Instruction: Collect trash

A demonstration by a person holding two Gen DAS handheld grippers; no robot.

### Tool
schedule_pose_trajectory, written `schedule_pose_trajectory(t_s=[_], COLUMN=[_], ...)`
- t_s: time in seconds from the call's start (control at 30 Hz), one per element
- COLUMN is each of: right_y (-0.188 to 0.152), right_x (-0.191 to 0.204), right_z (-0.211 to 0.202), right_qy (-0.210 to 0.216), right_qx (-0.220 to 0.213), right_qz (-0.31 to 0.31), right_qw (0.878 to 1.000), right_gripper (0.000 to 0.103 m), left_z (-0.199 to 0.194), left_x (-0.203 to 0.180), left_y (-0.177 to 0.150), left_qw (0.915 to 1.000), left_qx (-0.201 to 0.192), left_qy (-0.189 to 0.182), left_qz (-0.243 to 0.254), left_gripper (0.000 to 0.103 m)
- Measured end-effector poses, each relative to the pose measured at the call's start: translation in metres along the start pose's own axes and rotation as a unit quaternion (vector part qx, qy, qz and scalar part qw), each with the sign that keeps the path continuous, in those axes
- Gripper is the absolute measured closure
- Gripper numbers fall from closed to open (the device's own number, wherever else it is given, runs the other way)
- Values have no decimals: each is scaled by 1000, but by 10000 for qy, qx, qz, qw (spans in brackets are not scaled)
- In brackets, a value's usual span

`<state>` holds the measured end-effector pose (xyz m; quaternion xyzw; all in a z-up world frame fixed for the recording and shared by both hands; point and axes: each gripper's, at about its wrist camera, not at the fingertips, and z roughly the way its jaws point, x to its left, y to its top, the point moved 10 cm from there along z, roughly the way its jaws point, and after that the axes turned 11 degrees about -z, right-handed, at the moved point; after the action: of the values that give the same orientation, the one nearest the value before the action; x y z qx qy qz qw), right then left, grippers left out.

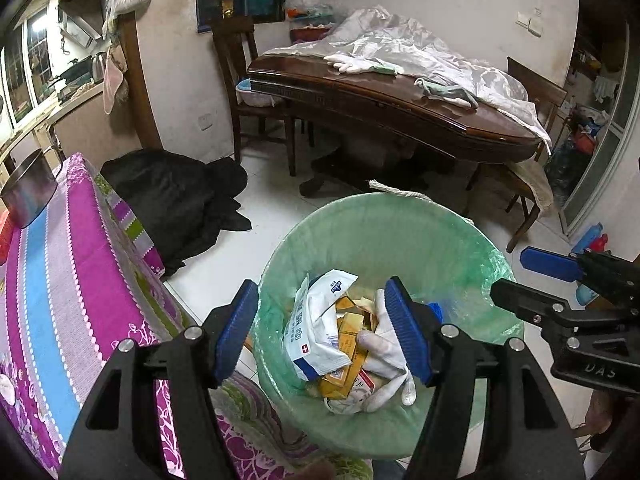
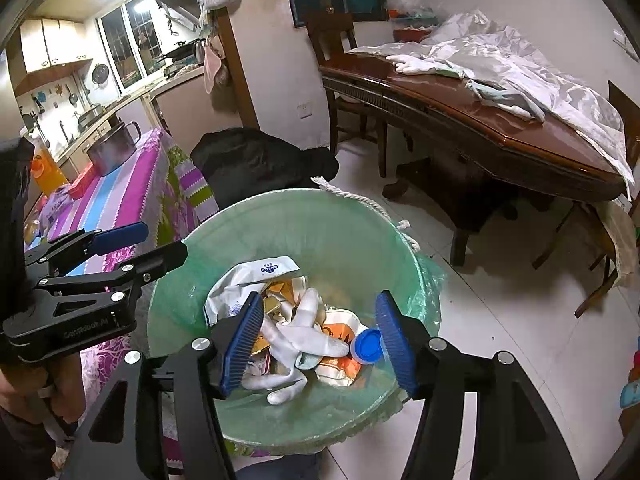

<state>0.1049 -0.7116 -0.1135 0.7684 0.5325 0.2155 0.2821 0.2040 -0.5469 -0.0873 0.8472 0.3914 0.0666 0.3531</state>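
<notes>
Two grippers over one green-lined bin (image 1: 360,224), side by side, well apart. Left gripper (image 1: 320,332) jaws parted, nothing between the pads. Right gripper (image 2: 316,336) likewise wide and empty. One white glove (image 2: 304,332) lies in the bin below both, atop yellow packets (image 1: 348,344), beside one blue cap (image 2: 368,346). Two more gloves (image 1: 360,65) on the wooden table (image 1: 400,92) beyond. Striped cloth (image 1: 72,264) crowds the bin's left rim; bare floor tile (image 2: 500,320) to its right.

A green-lined trash bin (image 1: 372,236) stands upright on the floor, holding a white glove (image 2: 304,332), yellow packets (image 1: 348,360), a white wrapper (image 1: 316,320) and a blue cap (image 2: 367,345).
</notes>
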Motion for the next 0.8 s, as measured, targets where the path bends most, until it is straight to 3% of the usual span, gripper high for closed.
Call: schedule_pose_trajectory(t_s=[0.13,0.27,0.33,0.53,0.73,0.8], right_y=[-2,-6,-10,-27,-50,-58], right_x=[5,22,34,65,81,85], right_z=[-21,-51,-64,-98,-134,-141], right_qy=[-117,-282,-327,-373,-481,-525], right_qx=[-298,-726,-900,-1353,-1717,-1760], right_qz=[-64,-206,-301,-349,-219,-205], right_qw=[9995,9967,9949,9895,9837,9828], right_gripper=[30,21,17,6,5,5], left_z=[-10,-28,-39,-70,-95,-104], left_x=[4,6,7,15,29,35], left_y=[-1,-4,-7,-18,-34,-38], left_qw=[9999,9991,9985,9966,9953,9936], left_qx=[-125,-393,-517,-792,-907,-1035], left_qy=[73,168,156,213,153,295], left_qz=[12,79,56,-61,-290,-341], left_gripper=[32,12,6,6,6,6])
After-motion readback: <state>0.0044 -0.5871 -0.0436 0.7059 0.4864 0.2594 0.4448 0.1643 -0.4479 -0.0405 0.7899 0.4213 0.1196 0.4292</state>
